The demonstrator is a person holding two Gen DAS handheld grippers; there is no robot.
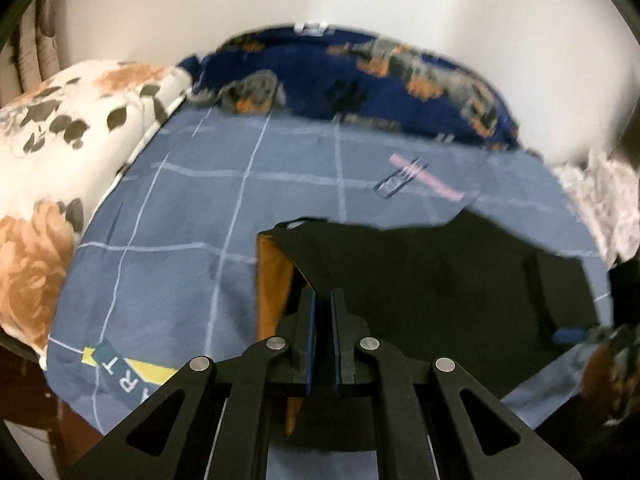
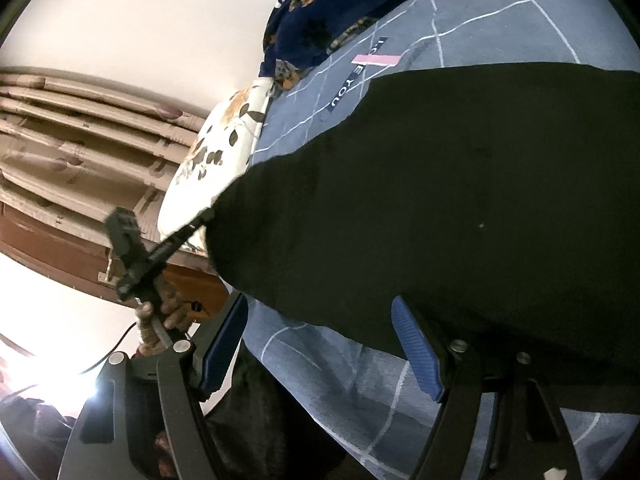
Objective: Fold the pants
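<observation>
Black pants with an orange-brown lining lie on a blue checked bedsheet. My left gripper is shut on the pants' raised left edge, lifting it off the sheet. In the right wrist view the pants spread wide across the bed. My right gripper is open, its blue pads just before the pants' near edge, holding nothing. The left gripper shows there at the pants' left corner, held by a hand.
A white floral pillow lies at the bed's left, a navy floral pillow at the head against the white wall. A pink stripe is printed on the sheet. Curtains and a brown bed frame lie left.
</observation>
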